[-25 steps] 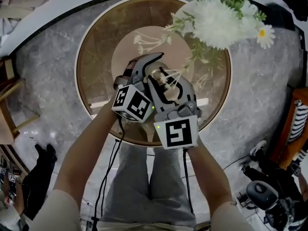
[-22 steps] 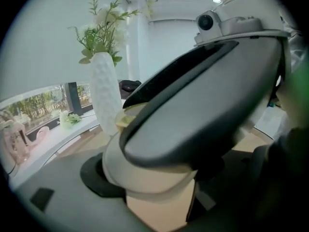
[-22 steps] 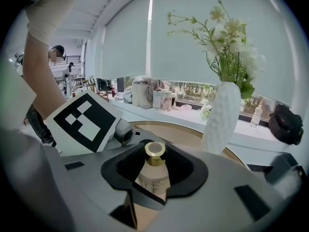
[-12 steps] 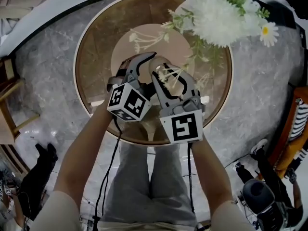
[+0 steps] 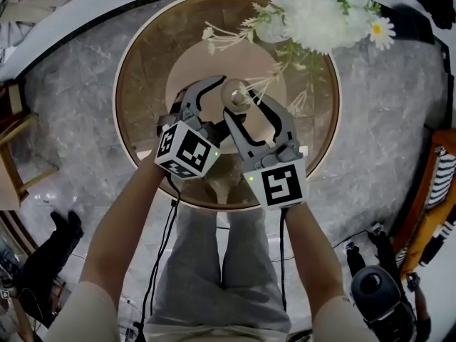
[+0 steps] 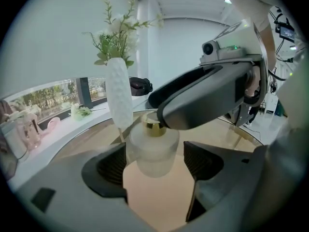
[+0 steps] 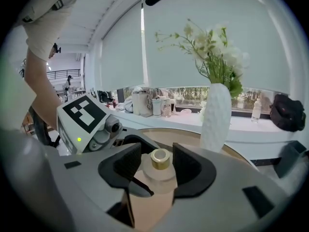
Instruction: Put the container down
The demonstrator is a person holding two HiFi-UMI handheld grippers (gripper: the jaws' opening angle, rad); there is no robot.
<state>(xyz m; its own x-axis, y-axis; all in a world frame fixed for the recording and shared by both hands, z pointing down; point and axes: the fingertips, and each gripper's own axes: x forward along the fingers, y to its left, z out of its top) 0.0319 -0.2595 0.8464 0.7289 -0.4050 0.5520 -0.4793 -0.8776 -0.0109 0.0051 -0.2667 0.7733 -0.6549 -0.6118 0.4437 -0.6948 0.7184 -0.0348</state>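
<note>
Biggest thing in the shot is the grey marble floor (image 5: 71, 105), and sitting on it is a round glass counter (image 5: 146, 63) that fills the upper middle of the head view. The person's legs in grey trousers (image 5: 221, 262) run down the bottom middle, with both bare forearms reaching up toward the counter. At the upper right there's a tall white textured vase (image 7: 216, 117) stuffed with white flowers (image 5: 317, 16).

Then the two tools, side by side over the centre of the counter. The left gripper (image 6: 157, 163) has its jaws apart, one on either side of the container (image 5: 234, 95) and not squeezing it. The right gripper (image 7: 157, 167) comes in from the other side, and its jaws are opening with the container's neck between them, a bit of a gap on each side.

The container itself is a small frosted glass bottle, dead centre of the counter between both sets of jaws. On top is a shiny gold collar (image 7: 160, 159). Can't really tell if its base is resting on the glass.
</note>
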